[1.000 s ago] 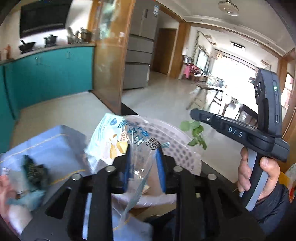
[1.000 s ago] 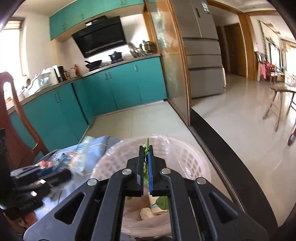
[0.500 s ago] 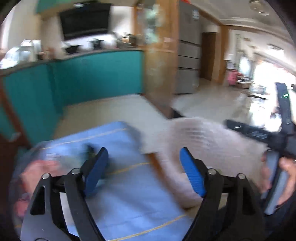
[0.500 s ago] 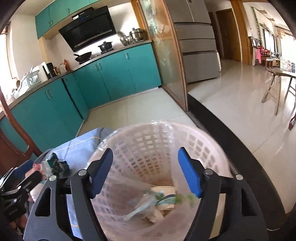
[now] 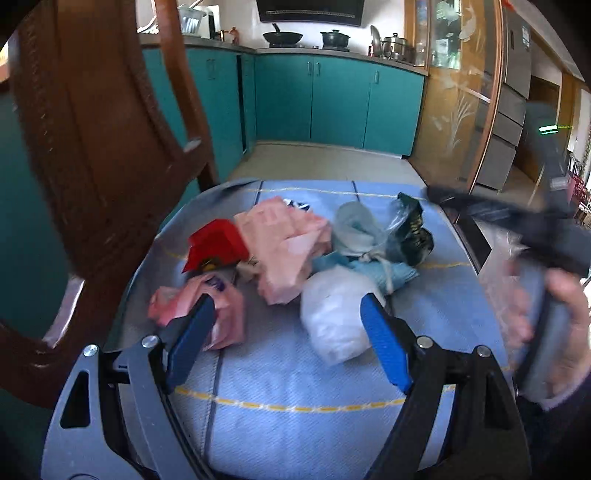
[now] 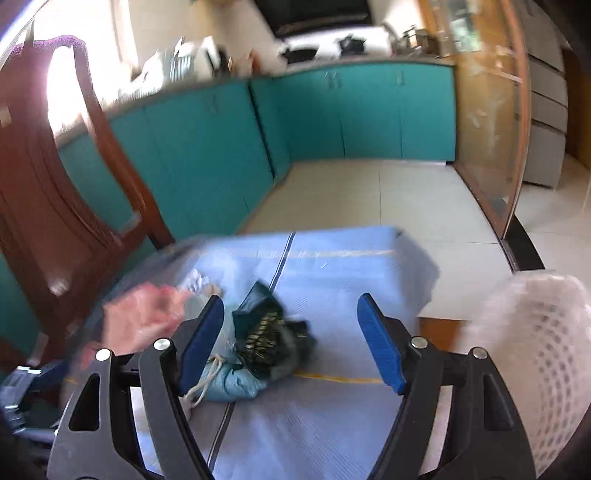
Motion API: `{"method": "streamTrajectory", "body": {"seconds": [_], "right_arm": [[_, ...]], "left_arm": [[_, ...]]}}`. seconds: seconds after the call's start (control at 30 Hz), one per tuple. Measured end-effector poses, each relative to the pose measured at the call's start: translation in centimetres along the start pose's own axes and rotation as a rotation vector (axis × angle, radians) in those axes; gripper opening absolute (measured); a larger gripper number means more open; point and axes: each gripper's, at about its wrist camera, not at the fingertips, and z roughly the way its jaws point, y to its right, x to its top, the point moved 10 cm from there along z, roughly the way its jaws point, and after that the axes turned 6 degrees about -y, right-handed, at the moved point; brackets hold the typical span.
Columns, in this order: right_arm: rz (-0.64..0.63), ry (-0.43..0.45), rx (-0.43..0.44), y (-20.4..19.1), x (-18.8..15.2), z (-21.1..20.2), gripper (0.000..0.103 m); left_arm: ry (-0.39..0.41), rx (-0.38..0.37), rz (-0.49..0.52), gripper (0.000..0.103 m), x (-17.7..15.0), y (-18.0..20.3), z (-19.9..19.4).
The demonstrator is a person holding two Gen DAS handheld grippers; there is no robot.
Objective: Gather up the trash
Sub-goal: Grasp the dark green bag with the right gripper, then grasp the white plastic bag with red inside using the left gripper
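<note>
The location was identified as a home kitchen opening onto a living area. Teal base cabinets (image 5: 340, 107) were fitted along two walls beneath a countertop. A black range hood (image 5: 310, 11) was mounted above a wok (image 5: 282, 37) and a lidded pot (image 5: 334, 38). A dish rack (image 5: 192, 22) was set on the counter at the left. A tall grey refrigerator (image 5: 513, 92) was positioned beyond a wood-framed glass partition (image 5: 458, 96). The floor (image 6: 373, 195) was laid with pale tiles. A carved wooden chair (image 5: 92, 147) was placed beside a table covered with a blue cloth (image 5: 295, 387).

bright daylight; right view motion-blurred, fisheye-bent edges.
</note>
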Motion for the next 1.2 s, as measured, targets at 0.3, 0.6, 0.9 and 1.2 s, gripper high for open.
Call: {"method": "streamTrajectory", "body": {"seconds": [0.3, 0.6, 0.9, 1.2], "right_arm": [[-0.019, -0.077, 0.018, -0.7, -1.9, 2.6, 0.051], [0.031, 0.031, 0.026, 2.0, -2.8, -2.5, 0.045], [0.050, 0.097, -0.050, 4.4, -5.1, -5.9, 0.045], [0.014, 0.115, -0.083, 4.0, -7.2, -7.3, 0.045]], "left_arm": [[-0.053, -0.088, 0.006, 0.081, -1.5, 1.2, 1.4], [-0.112, -0.117, 0.020, 0.067, -1.7, 3.4, 4.5], [-0.126, -0.119, 0.046, 0.027, -2.9, 3.6, 3.7], [0.007, 0.069, 0.232, 0.040, -3.6, 2.9, -0.7]]}}
